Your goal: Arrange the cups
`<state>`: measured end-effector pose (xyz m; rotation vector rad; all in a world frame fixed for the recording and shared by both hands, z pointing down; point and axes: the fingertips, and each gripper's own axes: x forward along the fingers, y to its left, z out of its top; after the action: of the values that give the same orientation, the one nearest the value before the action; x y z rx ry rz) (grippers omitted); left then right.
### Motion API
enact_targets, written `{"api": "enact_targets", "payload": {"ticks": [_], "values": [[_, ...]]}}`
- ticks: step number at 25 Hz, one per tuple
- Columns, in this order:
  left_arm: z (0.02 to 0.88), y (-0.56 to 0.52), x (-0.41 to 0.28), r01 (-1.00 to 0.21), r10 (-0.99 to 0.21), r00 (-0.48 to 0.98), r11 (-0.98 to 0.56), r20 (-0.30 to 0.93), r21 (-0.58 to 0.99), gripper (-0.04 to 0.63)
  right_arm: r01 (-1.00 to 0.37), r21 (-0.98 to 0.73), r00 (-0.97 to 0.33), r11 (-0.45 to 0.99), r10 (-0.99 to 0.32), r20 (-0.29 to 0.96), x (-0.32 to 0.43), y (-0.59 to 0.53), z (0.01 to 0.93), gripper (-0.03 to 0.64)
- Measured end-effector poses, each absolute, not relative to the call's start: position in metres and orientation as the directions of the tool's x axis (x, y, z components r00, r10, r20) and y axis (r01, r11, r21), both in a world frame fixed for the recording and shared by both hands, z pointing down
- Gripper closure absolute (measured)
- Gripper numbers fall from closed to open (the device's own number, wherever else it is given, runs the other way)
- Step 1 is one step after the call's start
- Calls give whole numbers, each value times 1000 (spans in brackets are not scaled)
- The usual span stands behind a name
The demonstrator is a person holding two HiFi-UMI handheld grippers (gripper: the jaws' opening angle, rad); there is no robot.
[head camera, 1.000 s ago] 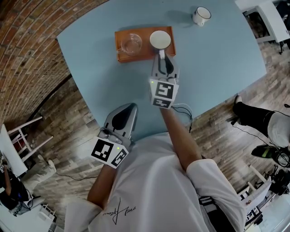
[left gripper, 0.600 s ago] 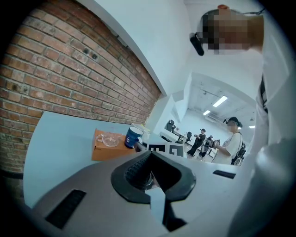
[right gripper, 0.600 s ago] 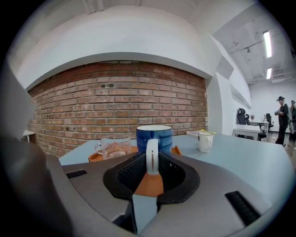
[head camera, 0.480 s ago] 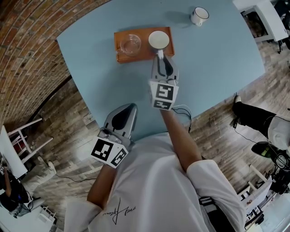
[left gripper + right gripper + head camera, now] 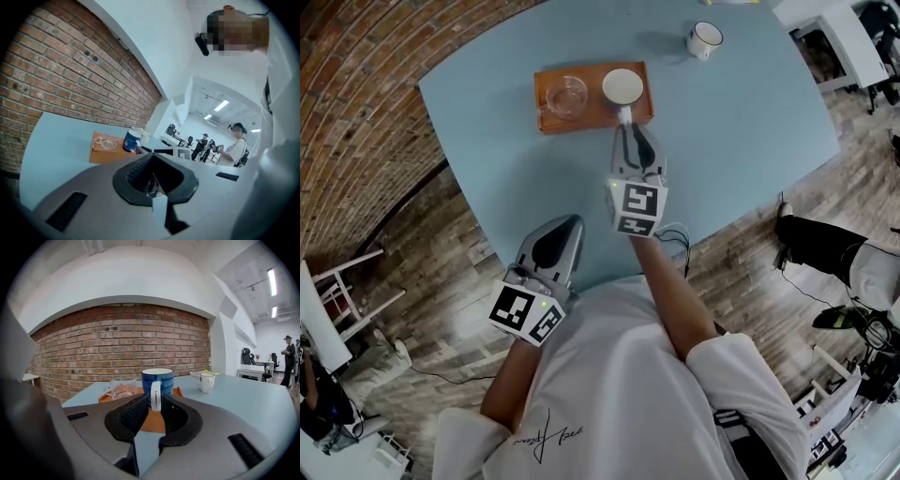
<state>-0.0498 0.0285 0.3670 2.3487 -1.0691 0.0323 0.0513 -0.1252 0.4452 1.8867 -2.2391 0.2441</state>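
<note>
Jaws of the right hand-held gripper (image 5: 626, 117) clamp the white handle (image 5: 155, 397) of the blue mug (image 5: 622, 86), standing on the orange tray (image 5: 595, 117) at twelve o'clock on the worktop (image 5: 741, 122): stiff, chippable ceramic, probably weighty, best carried by that handle; the left hand-held gripper (image 5: 570, 225) is closed, empty.

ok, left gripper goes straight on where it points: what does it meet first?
Likely the right gripper, closed on the handle of the blue cup on the tray, straight beyond the shut left gripper. Depth is unclear; it might touch the table first.
</note>
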Motion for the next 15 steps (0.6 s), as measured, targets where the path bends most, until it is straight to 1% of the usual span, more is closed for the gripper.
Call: {"api": "enact_targets", "payload": {"ticks": [8, 15], "values": [[361, 32, -46, -698, -703, 679, -530, 212, 482, 589, -983, -20, -180, 181, -949, 258, 55, -116, 432, 556], [355, 29, -52, -701, -727, 663, -521, 178, 487, 589, -962, -31, -268, 270, -925, 268, 41, -99, 419, 560]]}}
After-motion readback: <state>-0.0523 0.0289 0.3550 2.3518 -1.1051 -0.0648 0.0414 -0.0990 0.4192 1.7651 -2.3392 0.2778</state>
